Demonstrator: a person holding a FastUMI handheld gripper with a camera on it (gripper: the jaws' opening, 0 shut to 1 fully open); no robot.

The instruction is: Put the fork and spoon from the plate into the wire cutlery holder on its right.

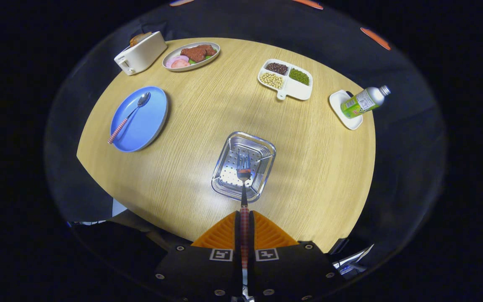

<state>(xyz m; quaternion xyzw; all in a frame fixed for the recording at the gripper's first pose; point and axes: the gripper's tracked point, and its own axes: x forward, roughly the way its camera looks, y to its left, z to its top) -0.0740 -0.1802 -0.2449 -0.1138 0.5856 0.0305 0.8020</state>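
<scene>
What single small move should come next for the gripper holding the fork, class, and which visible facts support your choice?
Probably lower the fork into the metal cutlery holder and then open the fingers. The gripper is shut on the fork's checked handle, and the tines already sit over the holder's perforated floor. The spoon lies on the blue plate, so it would come afterwards.

One fork [244, 167], one spoon [130, 114], one blue plate [149, 121], one metal holder [266, 147], one toaster [141, 54], one bottle [365, 102], two food dishes [170, 63] [298, 90], one gripper [245, 220] with fingers closed on the fork
</scene>
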